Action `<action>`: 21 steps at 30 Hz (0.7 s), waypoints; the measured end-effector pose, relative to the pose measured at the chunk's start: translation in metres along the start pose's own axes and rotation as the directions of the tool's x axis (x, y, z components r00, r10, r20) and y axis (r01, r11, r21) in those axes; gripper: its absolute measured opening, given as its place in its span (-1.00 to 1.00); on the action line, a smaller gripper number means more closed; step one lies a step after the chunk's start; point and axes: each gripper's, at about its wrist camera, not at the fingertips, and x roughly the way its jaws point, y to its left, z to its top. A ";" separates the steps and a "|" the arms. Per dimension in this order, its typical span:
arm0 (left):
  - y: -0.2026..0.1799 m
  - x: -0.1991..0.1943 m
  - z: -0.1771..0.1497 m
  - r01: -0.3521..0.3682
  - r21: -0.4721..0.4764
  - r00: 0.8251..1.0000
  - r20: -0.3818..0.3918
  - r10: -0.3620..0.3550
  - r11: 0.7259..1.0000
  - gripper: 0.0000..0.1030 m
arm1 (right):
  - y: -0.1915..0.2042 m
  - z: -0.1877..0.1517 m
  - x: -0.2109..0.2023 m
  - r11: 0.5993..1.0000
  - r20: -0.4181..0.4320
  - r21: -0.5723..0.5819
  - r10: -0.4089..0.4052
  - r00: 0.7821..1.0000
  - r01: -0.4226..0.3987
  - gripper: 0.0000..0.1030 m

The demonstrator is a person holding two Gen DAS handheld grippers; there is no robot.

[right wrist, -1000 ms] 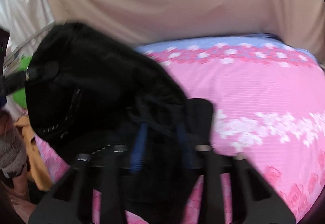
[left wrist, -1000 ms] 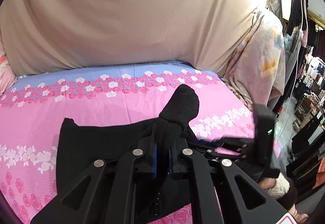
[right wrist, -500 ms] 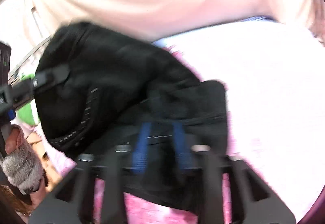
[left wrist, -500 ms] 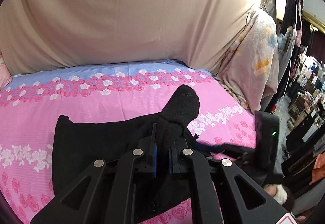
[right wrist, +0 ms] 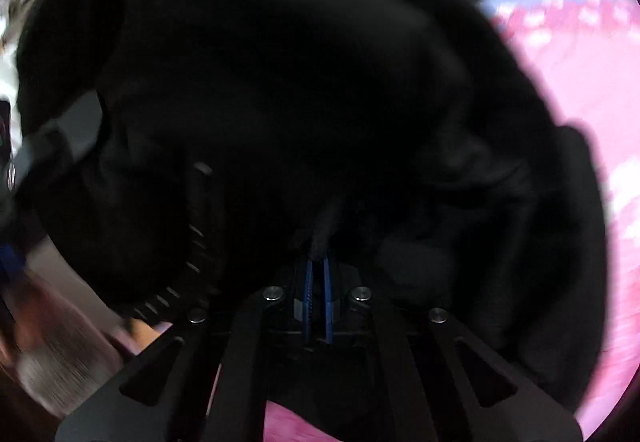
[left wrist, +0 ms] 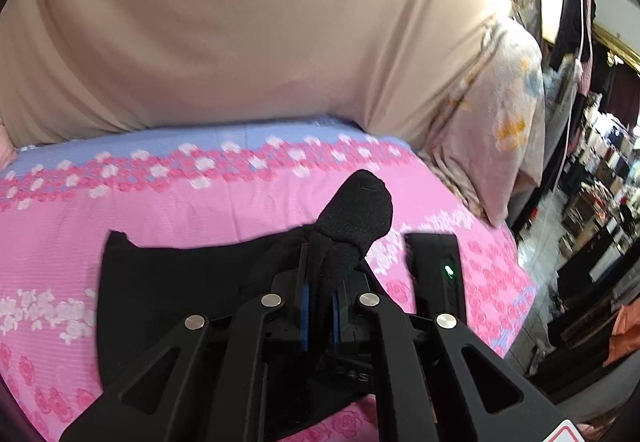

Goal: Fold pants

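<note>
Black fabric pants (left wrist: 168,282) lie bunched on the pink floral bed sheet (left wrist: 200,209). Left gripper (left wrist: 320,306) jaws are pinched tight on a fold; right gripper (right wrist: 318,282) jaws just closed, gripping cloth too.

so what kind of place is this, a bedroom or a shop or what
Probably a bed set up in or beside a clothing shop. The black pants lie on a pink floral bedsheet backed by a beige drape, while hanging garments and stocked shelves fill the right side.
</note>
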 end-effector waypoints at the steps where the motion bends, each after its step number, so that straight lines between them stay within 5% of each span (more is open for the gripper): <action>1: -0.003 0.006 -0.004 0.007 0.004 1.000 -0.022 -0.007 1.000 -0.89 | -0.005 -0.002 -0.009 1.000 0.014 0.012 -0.014 1.000 0.014 -0.88; 3: -0.009 0.014 -0.014 0.023 0.023 0.998 -0.063 -0.021 0.999 -0.86 | -0.015 -0.008 -0.047 0.998 0.075 0.008 -0.069 0.995 0.069 -0.84; 5: -0.015 0.021 -0.024 0.036 0.026 0.996 -0.085 -0.034 0.999 -0.82 | -0.028 -0.016 -0.096 0.982 0.155 0.041 -0.187 0.970 0.183 -0.46; 7: -0.021 0.036 -0.035 0.057 0.031 0.989 -0.137 -0.052 0.998 -0.40 | -0.036 -0.025 -0.140 0.949 0.238 0.093 -0.316 0.918 0.302 -0.07; 9: -0.028 0.059 -0.048 0.082 0.018 0.976 -0.206 -0.077 0.996 -0.03 | -0.040 -0.030 -0.165 0.934 0.271 0.122 -0.356 0.894 0.335 -0.07; 14: -0.051 0.052 -0.067 0.108 0.062 0.974 -0.206 -0.093 0.992 0.23 | -0.016 -0.033 -0.159 0.970 0.262 0.096 -0.239 0.935 0.221 0.06; 17: -0.045 0.025 -0.064 0.122 0.041 0.979 -0.167 -0.114 0.992 0.33 | -0.004 -0.020 -0.123 0.974 0.210 0.029 -0.225 0.952 0.224 0.32; 19: -0.037 0.010 -0.062 0.057 0.045 0.990 -0.134 -0.051 0.997 0.33 | -0.016 -0.007 -0.092 0.967 0.156 0.002 -0.252 0.955 0.255 0.19; 20: -0.033 0.004 -0.061 0.020 0.046 0.992 -0.124 -0.014 0.999 0.33 | -0.020 -0.005 -0.067 0.959 0.114 -0.025 -0.277 0.954 0.281 -0.09; 21: -0.027 -0.001 -0.061 -0.024 0.048 0.993 -0.114 0.030 0.999 0.33 | -0.020 -0.002 -0.050 0.954 0.084 -0.040 -0.294 0.952 0.298 -0.61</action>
